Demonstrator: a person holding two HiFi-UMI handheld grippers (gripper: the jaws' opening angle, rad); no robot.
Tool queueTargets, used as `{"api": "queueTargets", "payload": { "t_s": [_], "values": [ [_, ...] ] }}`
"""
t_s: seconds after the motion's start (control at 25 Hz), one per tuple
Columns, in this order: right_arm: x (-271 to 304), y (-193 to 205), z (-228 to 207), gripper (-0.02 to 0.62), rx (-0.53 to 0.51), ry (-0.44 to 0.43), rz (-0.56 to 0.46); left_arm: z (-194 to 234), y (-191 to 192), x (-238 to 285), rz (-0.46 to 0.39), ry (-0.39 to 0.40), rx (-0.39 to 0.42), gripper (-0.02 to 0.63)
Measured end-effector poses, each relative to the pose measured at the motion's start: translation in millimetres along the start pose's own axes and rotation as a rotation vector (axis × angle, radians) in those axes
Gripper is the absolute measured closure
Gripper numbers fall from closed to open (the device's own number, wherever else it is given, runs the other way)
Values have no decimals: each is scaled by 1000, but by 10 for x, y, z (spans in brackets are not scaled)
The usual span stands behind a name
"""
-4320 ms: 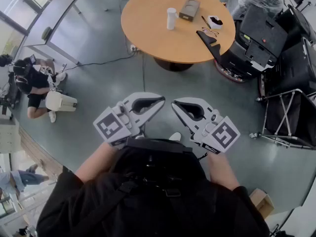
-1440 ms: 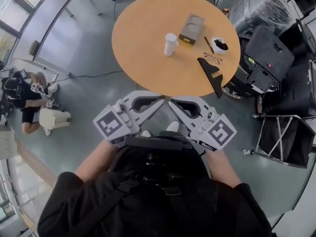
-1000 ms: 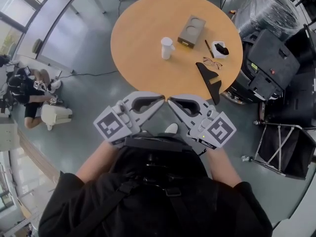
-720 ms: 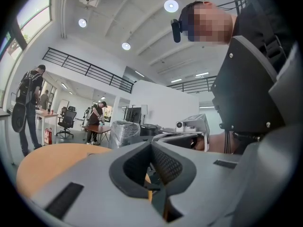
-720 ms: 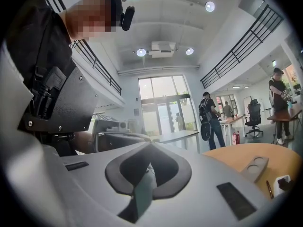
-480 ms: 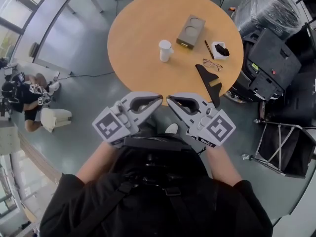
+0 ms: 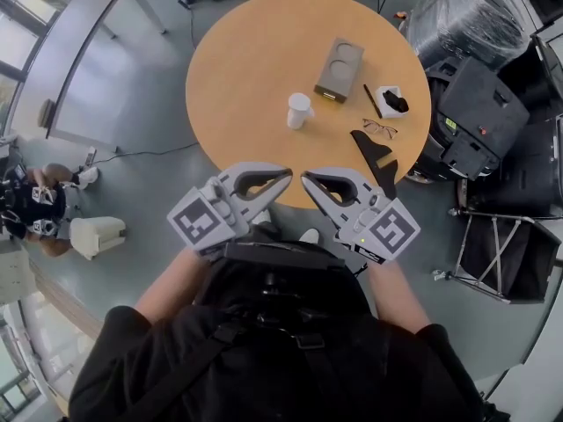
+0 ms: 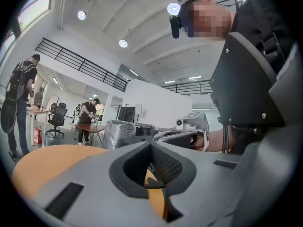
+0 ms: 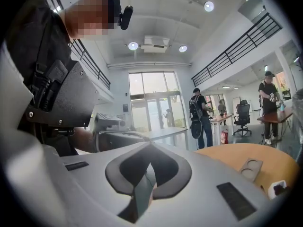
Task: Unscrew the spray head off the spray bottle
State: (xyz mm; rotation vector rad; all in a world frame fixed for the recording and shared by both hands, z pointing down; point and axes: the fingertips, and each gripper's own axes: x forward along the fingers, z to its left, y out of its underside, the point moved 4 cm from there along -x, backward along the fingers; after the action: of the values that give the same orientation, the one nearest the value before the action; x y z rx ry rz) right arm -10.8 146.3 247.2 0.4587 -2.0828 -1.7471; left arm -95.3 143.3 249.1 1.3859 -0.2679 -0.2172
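Bottle (image 7: 299, 111) stands unheld on the table (image 7: 237, 60); the left hand-held gripper (image 7: 283, 175) and right hand-held gripper (image 7: 307, 179), both closed and empty, could topple it unless opened first.

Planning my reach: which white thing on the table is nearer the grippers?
The upright white bottle, standing alone; the small white box lies farther off to the right, beside the pen.

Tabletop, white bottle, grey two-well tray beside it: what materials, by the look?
Tabletop: likely wood-tone laminate, smooth and matte; even tan, no grain visible. White bottle: probably opaque plastic, dull finish; too small to be sure. Grey tray: looks like moulded pulp or cardboard, dull grey-brown with two pressed round wells.
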Motion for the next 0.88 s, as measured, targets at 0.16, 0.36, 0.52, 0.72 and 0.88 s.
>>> {"api": "queueTargets", "payload": {
  "t_s": [0.16, 0.36, 0.52, 0.72, 0.88],
  "values": [
    [303, 0, -136, 589, 10, 38, 10, 350, -11, -88, 2, 40, -1, 602],
    [641, 29, -233, 589, 26, 91, 27, 728, 6, -246, 6, 82, -18, 602],
    [820, 85, -303, 589, 32, 141, 35, 939, 67, -323, 4, 120, -28, 602],
    [868, 141, -415, 589, 42, 186, 45, 1083, 143, -267, 11, 155, -38, 602],
    [844, 162, -464, 589, 43, 195, 57, 1114, 176, -219, 2, 158, -54, 603]
  ]
}}
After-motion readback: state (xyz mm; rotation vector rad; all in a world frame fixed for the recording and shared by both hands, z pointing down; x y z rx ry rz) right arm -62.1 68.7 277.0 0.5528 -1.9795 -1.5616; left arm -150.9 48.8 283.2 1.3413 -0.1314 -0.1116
